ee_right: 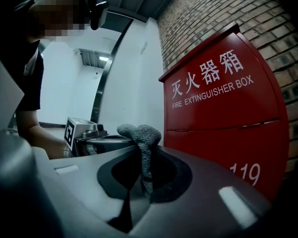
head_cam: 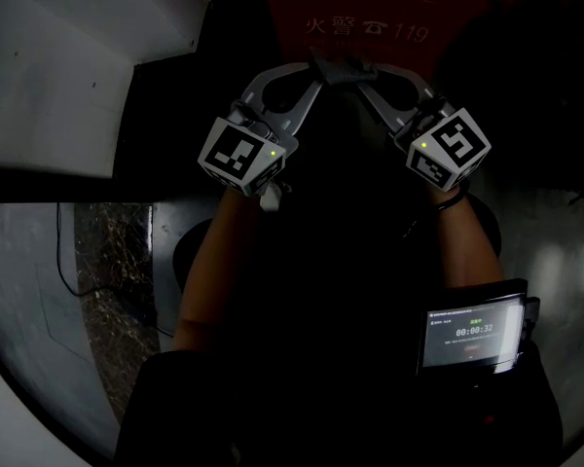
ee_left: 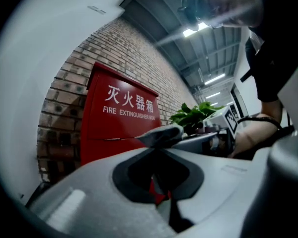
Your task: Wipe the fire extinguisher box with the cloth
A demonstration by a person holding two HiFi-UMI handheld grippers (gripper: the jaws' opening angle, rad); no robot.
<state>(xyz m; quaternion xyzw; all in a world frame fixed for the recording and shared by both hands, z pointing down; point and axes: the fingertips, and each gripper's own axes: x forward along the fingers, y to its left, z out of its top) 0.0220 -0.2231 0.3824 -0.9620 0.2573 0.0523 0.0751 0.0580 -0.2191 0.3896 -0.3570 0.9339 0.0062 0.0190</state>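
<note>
your left tongs [head_cam: 310,74] and right tongs [head_cam: 370,78] are both clenched on the grey cloth [head_cam: 341,69], their tips close together. the cloth is bunched between them, its long axis running from tip to tip. the red fire extinguisher box [ee_right: 223,98] stands upright just beyond the tips, lettered front towards you.

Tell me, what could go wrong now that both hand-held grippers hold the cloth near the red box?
First, the left hand-held gripper and the right hand-held gripper pinch only a small fold of the cloth at their tips, so it may slip out when rubbed on the fire extinguisher box. Second, the head view is very dark, so missed spots may go unseen.
</note>
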